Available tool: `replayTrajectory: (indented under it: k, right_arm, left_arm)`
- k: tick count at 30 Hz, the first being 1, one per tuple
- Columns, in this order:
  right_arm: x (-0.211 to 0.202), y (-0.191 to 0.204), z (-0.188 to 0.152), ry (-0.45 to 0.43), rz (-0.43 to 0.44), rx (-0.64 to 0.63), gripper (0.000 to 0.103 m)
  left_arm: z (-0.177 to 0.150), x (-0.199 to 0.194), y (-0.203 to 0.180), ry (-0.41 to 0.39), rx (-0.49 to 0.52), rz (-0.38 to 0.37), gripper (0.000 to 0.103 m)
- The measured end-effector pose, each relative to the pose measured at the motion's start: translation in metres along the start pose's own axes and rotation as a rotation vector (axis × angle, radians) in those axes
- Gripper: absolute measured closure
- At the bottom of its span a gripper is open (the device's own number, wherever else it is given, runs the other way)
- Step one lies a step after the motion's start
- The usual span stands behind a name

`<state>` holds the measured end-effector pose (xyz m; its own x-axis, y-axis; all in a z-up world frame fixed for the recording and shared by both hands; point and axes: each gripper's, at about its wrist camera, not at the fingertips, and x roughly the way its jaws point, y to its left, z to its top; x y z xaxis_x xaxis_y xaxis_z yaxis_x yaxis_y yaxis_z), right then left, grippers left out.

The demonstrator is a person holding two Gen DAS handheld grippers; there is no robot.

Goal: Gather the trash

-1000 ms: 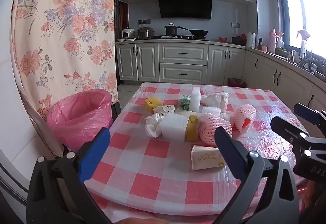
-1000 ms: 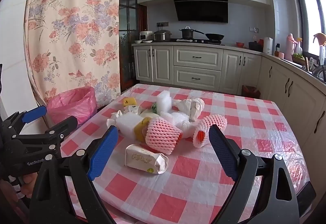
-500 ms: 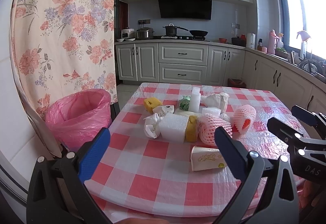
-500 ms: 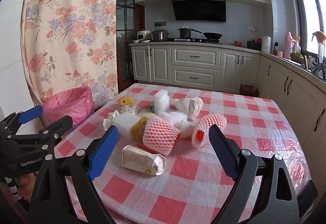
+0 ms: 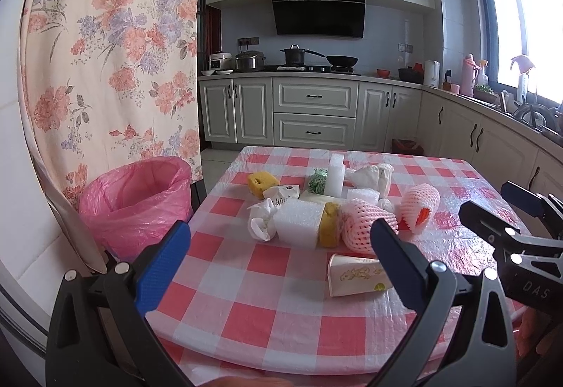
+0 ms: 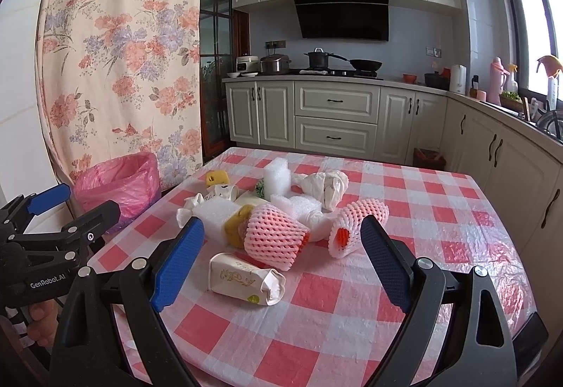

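Note:
A pile of trash lies mid-table on the red-checked cloth (image 5: 267,299): a cream paper packet (image 5: 355,276) (image 6: 246,278) nearest me, two pink foam fruit nets (image 5: 366,227) (image 6: 272,232), white foam blocks (image 5: 299,223), yellow sponges (image 5: 262,181), crumpled white paper (image 5: 260,221). A bin lined with a pink bag (image 5: 137,200) (image 6: 119,183) stands left of the table. My left gripper (image 5: 278,260) is open and empty, short of the pile. My right gripper (image 6: 281,257) is open and empty, its fingers either side of the packet but nearer me.
A floral curtain (image 5: 109,52) hangs at left behind the bin. Kitchen cabinets and a stove (image 5: 313,112) line the far wall, and a counter (image 5: 492,140) runs along the right. The table edge (image 5: 281,362) is just below the grippers.
Both grippers have risen and eased slightly toward the table; the pile sits a little lower in both views. Nothing was grasped.

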<state>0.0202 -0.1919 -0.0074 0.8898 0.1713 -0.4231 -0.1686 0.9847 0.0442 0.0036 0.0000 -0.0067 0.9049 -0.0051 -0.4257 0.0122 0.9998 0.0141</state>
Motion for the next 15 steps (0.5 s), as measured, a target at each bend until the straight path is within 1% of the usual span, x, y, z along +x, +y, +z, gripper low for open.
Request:
replayTrajectory:
  k: [15]
  right_arm:
    - [-0.0011,-0.0025,0.0,0.003,-0.003,-0.002,0.018]
  left_arm:
    - [0.0011,0.0003,0.0021,0.01,-0.007,0.002,0.004]
